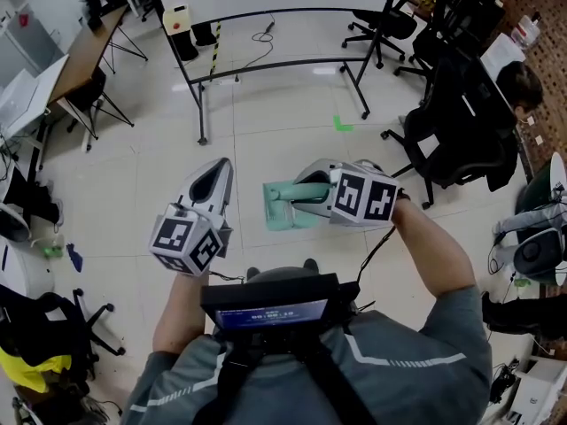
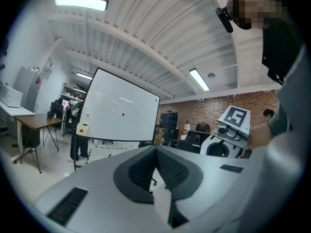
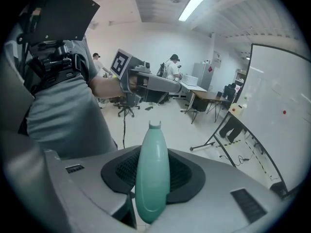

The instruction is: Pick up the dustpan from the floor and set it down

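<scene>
In the head view a teal dustpan (image 1: 282, 212) hangs in the air over the pale tiled floor, its pan end to the left. My right gripper (image 1: 299, 193) is shut on its handle. The right gripper view shows that rounded teal handle (image 3: 152, 176) standing up between the two dark pads (image 3: 182, 171), its tip pointing away. My left gripper (image 1: 221, 170) floats to the left of the dustpan, apart from it. In the left gripper view its dark pads meet at the tip (image 2: 156, 148) with nothing between them.
A whiteboard on a black frame (image 1: 275, 60) stands ahead on the floor, with a green tape mark (image 1: 342, 124) near its right leg. Black office chairs (image 1: 452, 140) and a seated person (image 1: 518, 87) are at the right. A desk (image 1: 80, 60) and chairs line the left.
</scene>
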### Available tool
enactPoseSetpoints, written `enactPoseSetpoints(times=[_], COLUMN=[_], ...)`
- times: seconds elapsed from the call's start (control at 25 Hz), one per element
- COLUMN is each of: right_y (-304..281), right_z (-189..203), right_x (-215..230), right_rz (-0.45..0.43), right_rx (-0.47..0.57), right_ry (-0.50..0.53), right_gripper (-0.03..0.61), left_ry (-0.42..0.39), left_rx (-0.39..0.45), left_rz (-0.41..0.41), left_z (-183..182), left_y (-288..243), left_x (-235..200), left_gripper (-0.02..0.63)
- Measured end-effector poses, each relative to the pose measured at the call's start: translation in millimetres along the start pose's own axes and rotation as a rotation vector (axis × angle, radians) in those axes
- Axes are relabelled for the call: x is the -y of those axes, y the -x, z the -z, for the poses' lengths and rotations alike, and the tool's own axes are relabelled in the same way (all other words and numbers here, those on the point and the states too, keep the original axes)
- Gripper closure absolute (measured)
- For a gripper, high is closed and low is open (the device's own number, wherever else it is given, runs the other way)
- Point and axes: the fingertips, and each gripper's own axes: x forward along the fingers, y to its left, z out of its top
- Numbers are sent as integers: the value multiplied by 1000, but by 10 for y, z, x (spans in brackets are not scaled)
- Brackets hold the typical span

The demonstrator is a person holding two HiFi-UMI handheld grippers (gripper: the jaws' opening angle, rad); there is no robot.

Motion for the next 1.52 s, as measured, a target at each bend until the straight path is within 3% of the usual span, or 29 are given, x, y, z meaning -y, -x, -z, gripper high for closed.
enactPoseSetpoints(times=[0.48, 0.96, 1.52], right_y=[106, -19, -217], right_z=[-177, -267, -485], right_x=[-152, -136, 186], right_rz=[-21, -14, 50], right_rx=[33, 33, 32], right_ry=[29, 23, -27], right_gripper=[440, 440, 442], left_ry=[-42, 1, 13], left_rx=[-3, -7, 24], left_rz=[7, -7, 17], left_z=[-135, -38, -111], left_y=[113, 229, 361], left_x=[155, 20, -502], left_gripper=[591, 591, 588])
